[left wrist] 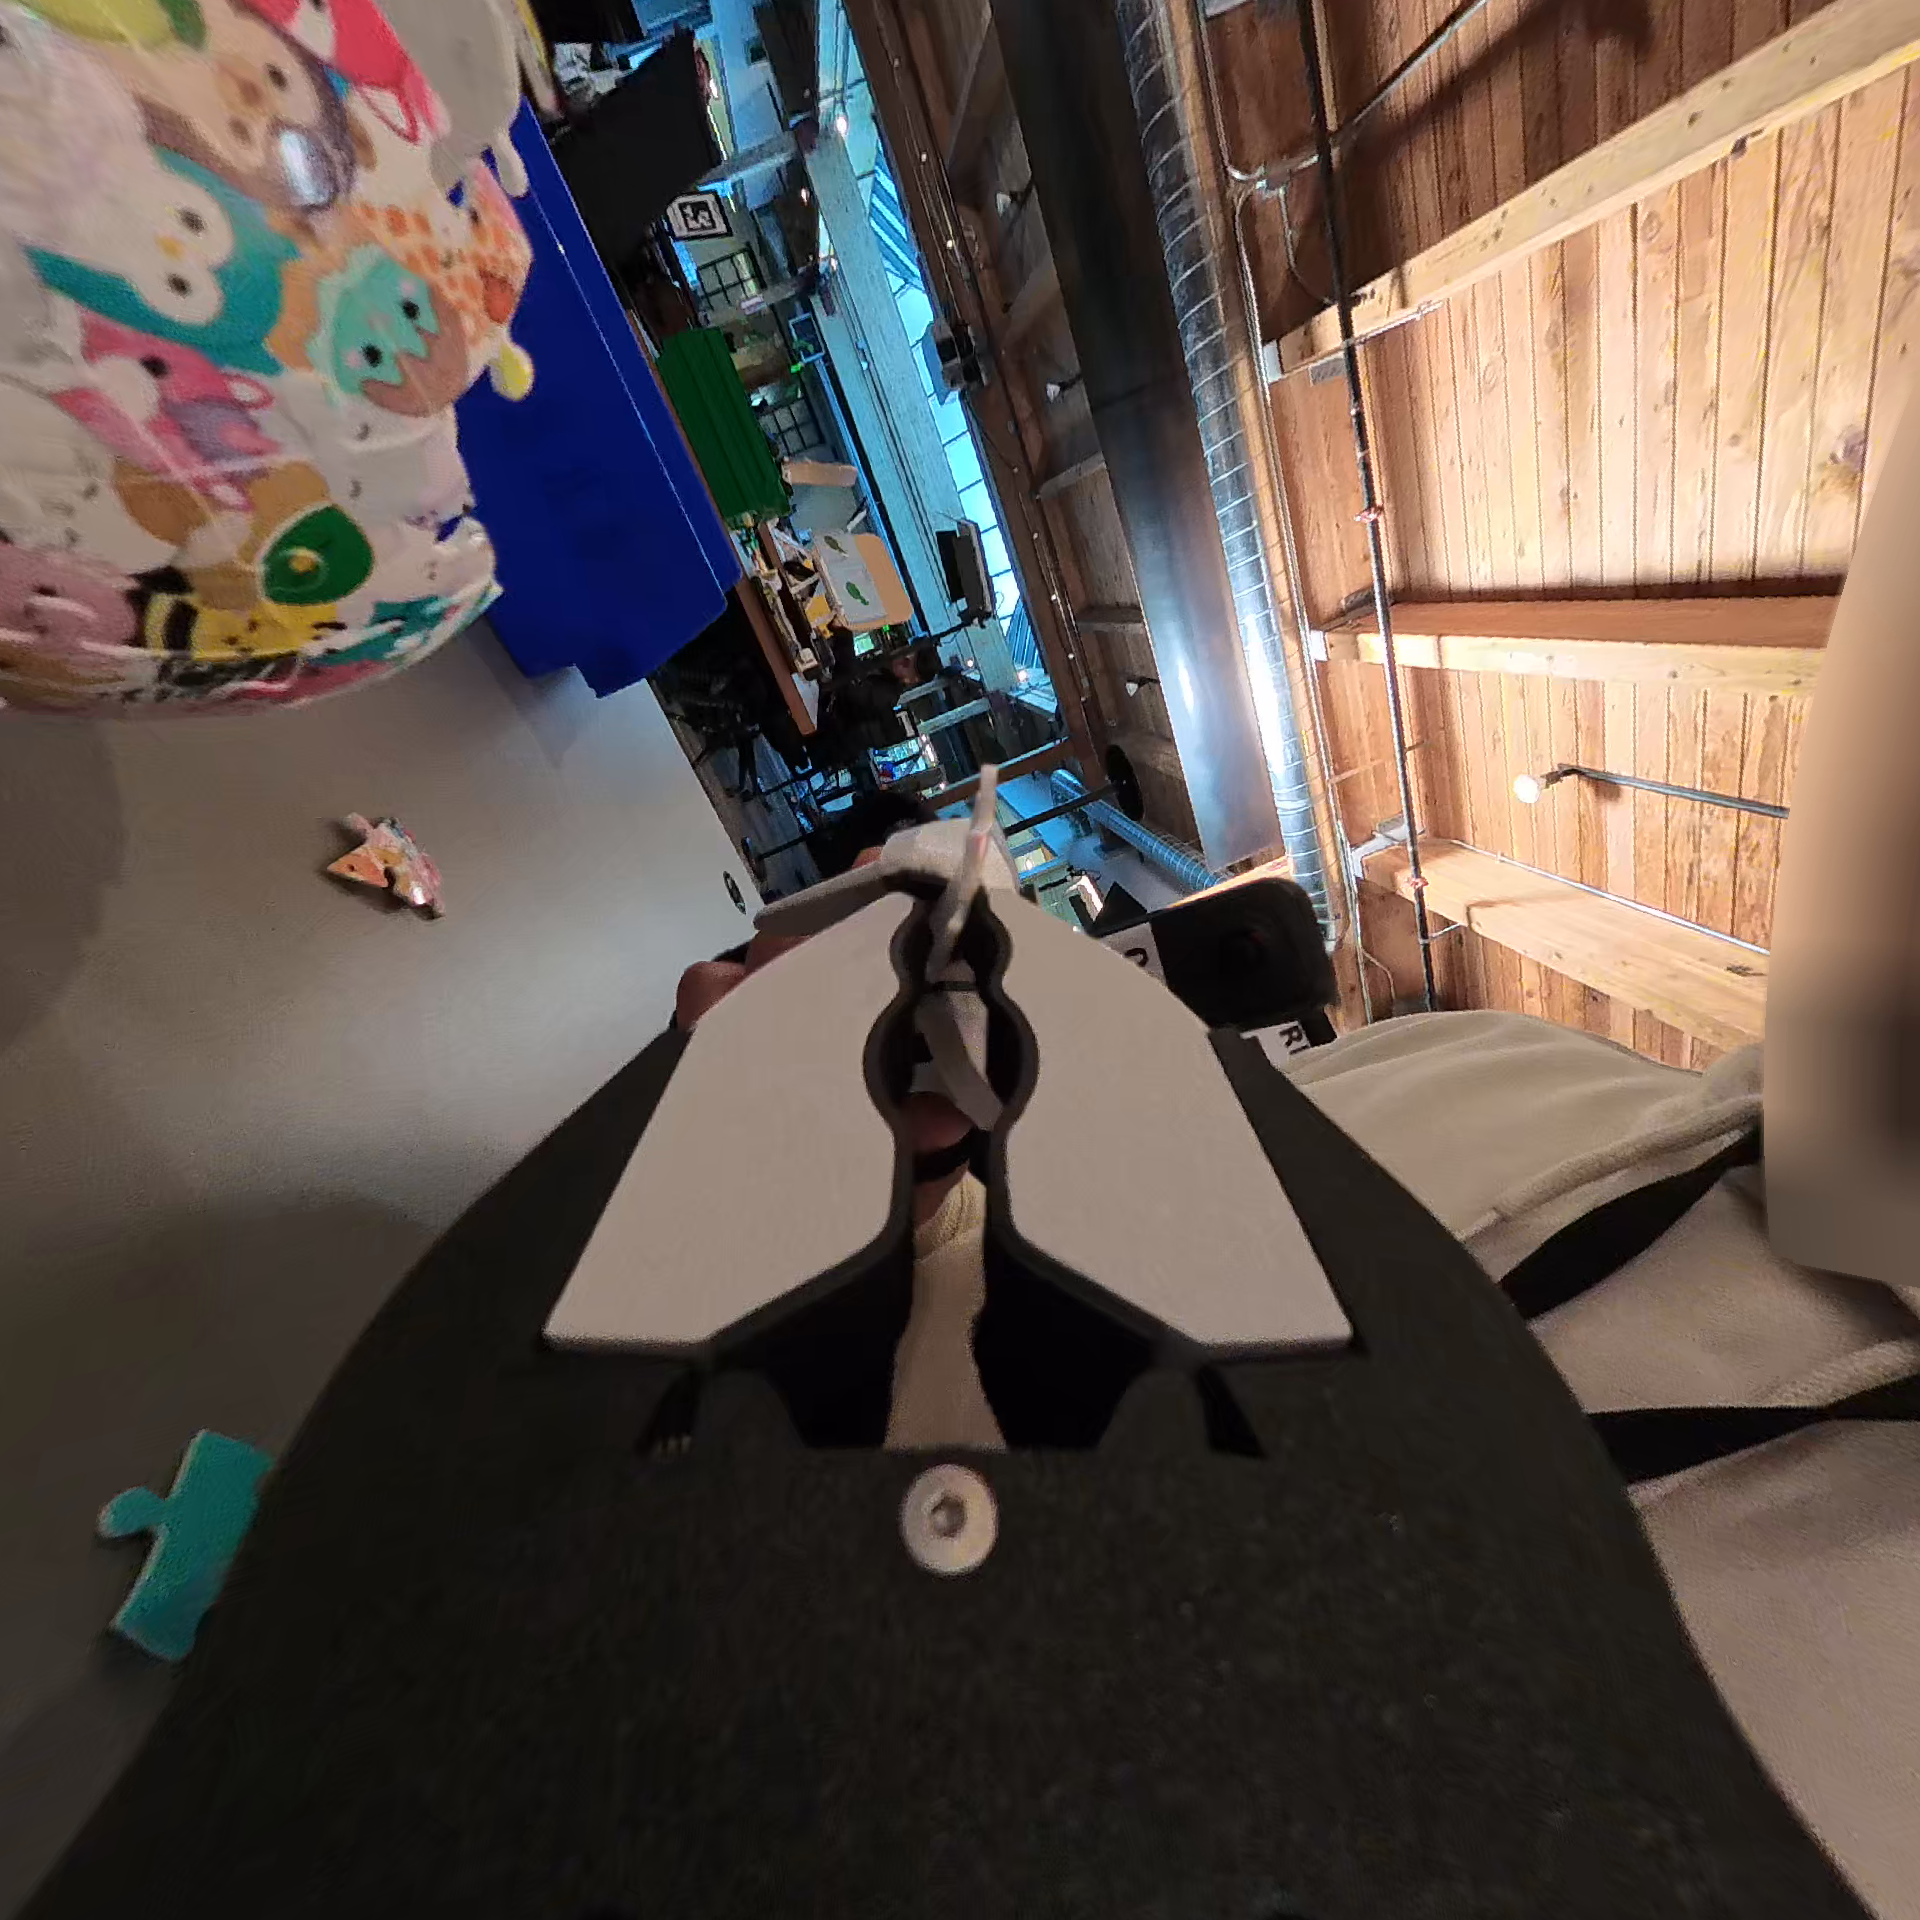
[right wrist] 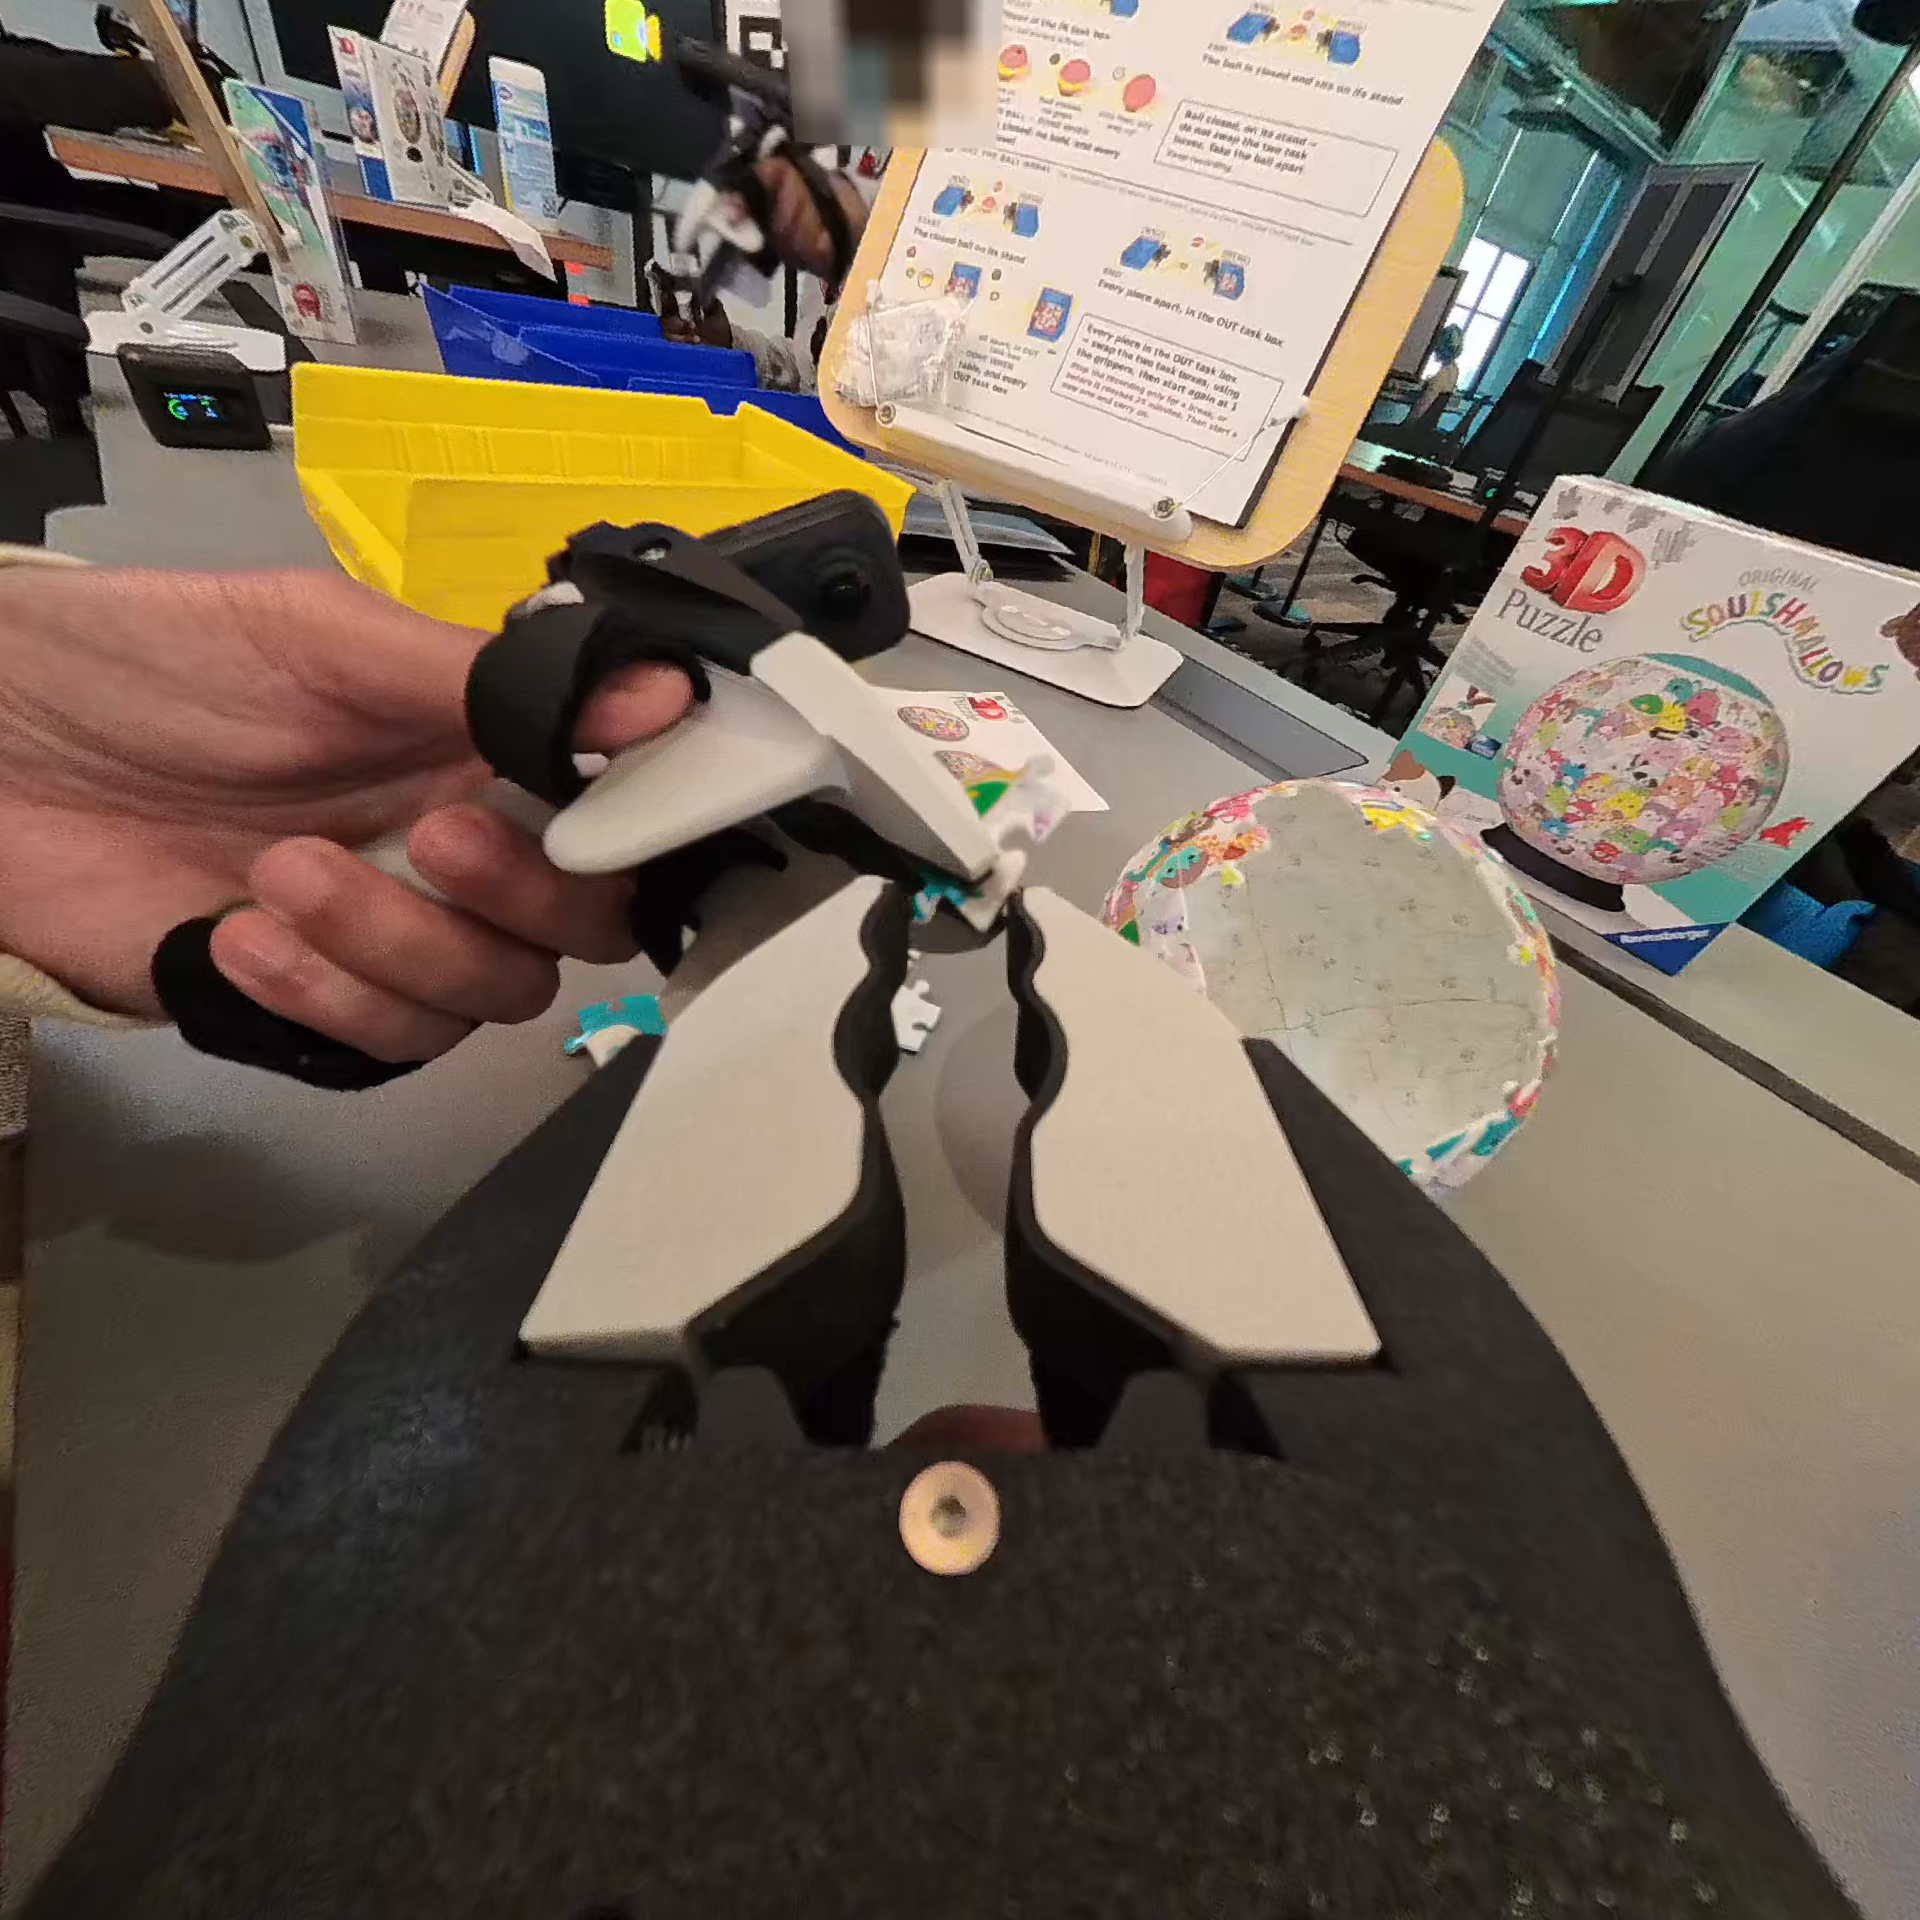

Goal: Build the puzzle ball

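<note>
Left wrist view is rolled sideways: left claw (left wrist: 961, 914) is pressed together on a thin puzzle piece (left wrist: 968, 894) seen edge-on, w/ the grey bench (left wrist: 312, 1091) running up the left side and a plank ceiling (left wrist: 1558, 416) w/ beams and a metal duct filling the right. Puzzle ball (left wrist: 208, 364), part-built and covered in cartoon animals, sits at the upper-left corner of that view; a blue bin (left wrist: 582, 499) lies just beyond the ball, one loose orange-pink piece (left wrist: 390, 864) lies on the bench near it, and a teal piece (left wrist: 187, 1538) lies farther from it, by the claw body. Right wrist view: right claw (right wrist: 961, 914) is spread, nothing btwn its fingers, tips just under the puzzle piece (right wrist: 1003, 831) that the left claw (right wrist: 987, 852) pinches, a hand (right wrist: 260, 810) gripping that tool. Puzzle ball (right wrist: 1351, 977) rests on the bench (right wrist: 1714, 1299) right of both claws, open side showing its pale inner shell. Behind the ball to the right stands the puzzle box (right wrist: 1662, 707); behind it to the left, an instruction board (right wrist: 1143, 260) on a stand, then a yellow bin (right wrist: 540, 478) and blue bins (right wrist: 592, 338). Bench surface is plain matte grey; room beyond the ball is a busy workshop w/ shelves and glass partitions.
</note>
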### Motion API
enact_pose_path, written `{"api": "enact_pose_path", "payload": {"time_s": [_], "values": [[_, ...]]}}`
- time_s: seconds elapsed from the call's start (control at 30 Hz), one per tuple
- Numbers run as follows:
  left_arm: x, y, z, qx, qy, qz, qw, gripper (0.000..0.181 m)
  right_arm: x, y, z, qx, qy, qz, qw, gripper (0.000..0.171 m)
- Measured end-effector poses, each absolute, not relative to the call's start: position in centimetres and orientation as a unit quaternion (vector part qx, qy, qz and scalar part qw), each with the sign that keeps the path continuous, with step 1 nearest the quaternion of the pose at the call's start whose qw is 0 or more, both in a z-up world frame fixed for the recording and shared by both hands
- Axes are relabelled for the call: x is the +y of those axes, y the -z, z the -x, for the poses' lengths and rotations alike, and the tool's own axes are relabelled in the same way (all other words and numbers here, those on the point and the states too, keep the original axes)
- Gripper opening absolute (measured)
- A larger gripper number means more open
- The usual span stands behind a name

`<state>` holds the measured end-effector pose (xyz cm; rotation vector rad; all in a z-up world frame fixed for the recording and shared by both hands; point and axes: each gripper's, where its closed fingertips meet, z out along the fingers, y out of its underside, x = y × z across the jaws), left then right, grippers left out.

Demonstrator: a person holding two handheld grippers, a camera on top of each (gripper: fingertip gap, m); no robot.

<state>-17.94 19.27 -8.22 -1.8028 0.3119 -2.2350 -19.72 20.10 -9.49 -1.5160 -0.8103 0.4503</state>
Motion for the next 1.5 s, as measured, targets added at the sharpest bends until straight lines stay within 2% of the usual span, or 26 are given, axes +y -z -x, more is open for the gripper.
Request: {"api": "enact_pose_path", "payload": {"time_s": [0.23, 0.57, 0.6, 0.63, 0.8, 0.87, 0.97, 1.07, 1.23, 1.27, 1.37, 1.43, 1.5], "values": [[19.1, 7.9, 18.0, 0.124, 0.768, 0.617, 0.117, 0.016, 20.1, 9.5, 19.6, -0.35, -0.208, 0.662, 0.629, 0.016], [20.9, 8.2, 19.9, 0.121, 0.753, 0.629, 0.15, 0.018, 20.4, 9.7, 19.1, -0.333, -0.226, 0.674, 0.62, 0.014], [20.8, 8.1, 19.9, 0.133, 0.748, 0.632, 0.152, 0.019, 20.3, 9.8, 19.3, -0.334, -0.24, 0.674, 0.614, 0.002], [20.7, 8.2, 19.7, 0.145, 0.742, 0.636, 0.155, 0.019, 20.2, 9.7, 19.4, -0.328, -0.256, 0.674, 0.611, 0.002], [21.0, 9.0, 19.6, 0.17, 0.725, 0.647, 0.164, 0.0, 20.1, 10.1, 19.6, -0.323, -0.29, 0.675, 0.597, 0.002], [20.9, 9.1, 19.6, 0.17, 0.727, 0.645, 0.163, 0.0, 20.0, 10.1, 19.6, -0.316, -0.315, 0.675, 0.587, 0.002], [20.7, 9.1, 19.8, 0.189, 0.724, 0.641, 0.17, 0.002, 19.7, 10.0, 19.8, -0.274, -0.421, 0.679, 0.535, 0.002], [20.6, 8.5, 20.2, 0.229, 0.72, 0.629, 0.184, 0.013, 19.2, 9.8, 20.2, -0.212, -0.555, 0.672, 0.442, 0.002], [19.1, 8.4, 19.7, 0.302, 0.707, 0.62, 0.155, 0.017, 18.1, 9.4, 20.9, -0.195, -0.638, 0.646, 0.372, 0.002], [18.9, 8.4, 19.6, 0.31, 0.704, 0.621, 0.15, 0.004, 17.9, 9.5, 21.1, -0.206, -0.633, 0.649, 0.367, 0.002], [19.7, 8.6, 19.6, 0.276, 0.706, 0.635, 0.148, 0.002, 18.5, 10.3, 21.1, -0.24, -0.568, 0.674, 0.408, 0.005], [21.4, 8.7, 19.9, 0.207, 0.714, 0.649, 0.159, 0.001, 19.2, 10.9, 20.5, -0.271, -0.485, 0.695, 0.456, 0.017], [22.7, 8.7, 20.4, 0.141, 0.728, 0.651, 0.165, 0.001, 20.5, 11.4, 19.4, -0.31, -0.345, 0.716, 0.522, 0.03]]}}
